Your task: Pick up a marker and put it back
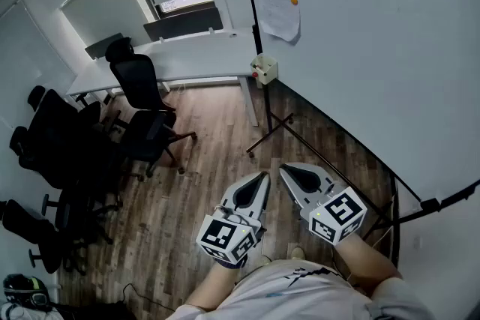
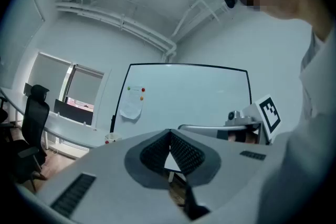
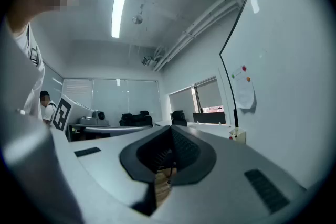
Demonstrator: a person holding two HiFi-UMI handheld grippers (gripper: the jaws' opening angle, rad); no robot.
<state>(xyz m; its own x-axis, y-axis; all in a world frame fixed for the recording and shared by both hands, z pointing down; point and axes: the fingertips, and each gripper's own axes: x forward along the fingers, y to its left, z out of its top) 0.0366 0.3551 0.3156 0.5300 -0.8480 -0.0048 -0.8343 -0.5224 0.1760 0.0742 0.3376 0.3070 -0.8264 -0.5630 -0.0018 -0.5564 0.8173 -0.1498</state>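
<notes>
No single marker can be made out. A small cream holder box (image 1: 264, 70) with red caps showing hangs at the left edge of the whiteboard (image 1: 360, 49), and it also shows as the box (image 2: 109, 139) and the box (image 3: 236, 135). My left gripper (image 1: 260, 179) and right gripper (image 1: 287, 171) are held low and close to the person's body, side by side, far from the box. Both point toward the whiteboard's foot. In the left gripper view the gripper (image 2: 170, 137) has its pads together with nothing between them. The right gripper (image 3: 170, 137) is likewise shut and empty.
A paper sheet (image 1: 277, 5) with coloured magnets hangs on the whiteboard. The board's black stand legs (image 1: 279, 128) spread over the wooden floor (image 1: 202, 161). A long white desk (image 1: 172, 60) and several black office chairs (image 1: 142, 124) stand at the left.
</notes>
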